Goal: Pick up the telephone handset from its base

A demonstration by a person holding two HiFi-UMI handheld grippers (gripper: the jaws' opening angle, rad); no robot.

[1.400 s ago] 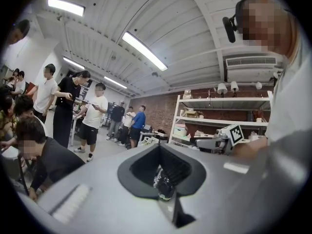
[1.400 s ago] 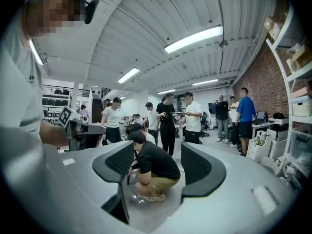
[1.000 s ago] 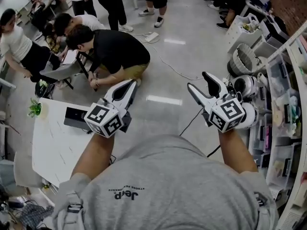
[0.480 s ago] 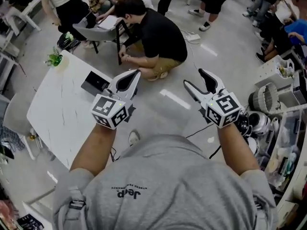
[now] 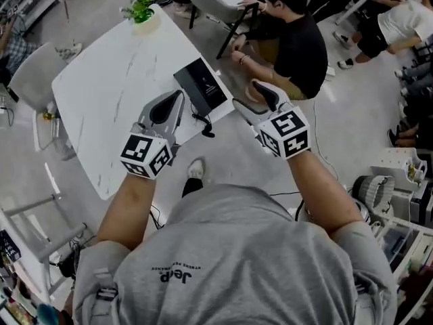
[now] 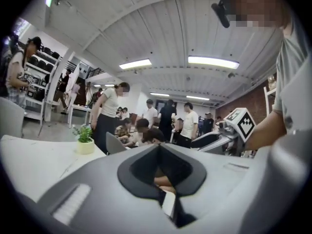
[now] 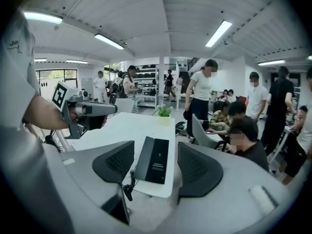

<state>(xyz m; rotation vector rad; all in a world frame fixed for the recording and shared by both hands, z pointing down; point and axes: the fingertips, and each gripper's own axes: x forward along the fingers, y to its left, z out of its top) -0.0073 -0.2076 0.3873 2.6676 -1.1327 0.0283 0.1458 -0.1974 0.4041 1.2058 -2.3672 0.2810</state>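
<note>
Fig. Both grippers are now swinging in over the white table (image 5: pixel 101 93), where the black telephone (image 5: pixel 201 85) is lying near the edge. The right gripper (image 5: pixel 250 99) is spread, the left gripper (image 5: pixel 174 100) pressed together, both empty. The approach is likely beginning.

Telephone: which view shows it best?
Right gripper view: the telephone sits large, framed by the open right claw. Head view shows it smaller, from above; left gripper view does not show it.

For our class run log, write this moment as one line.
left gripper: shut, empty | right gripper: open, facing flat black telephone | telephone: untouched on white marbled table
</note>
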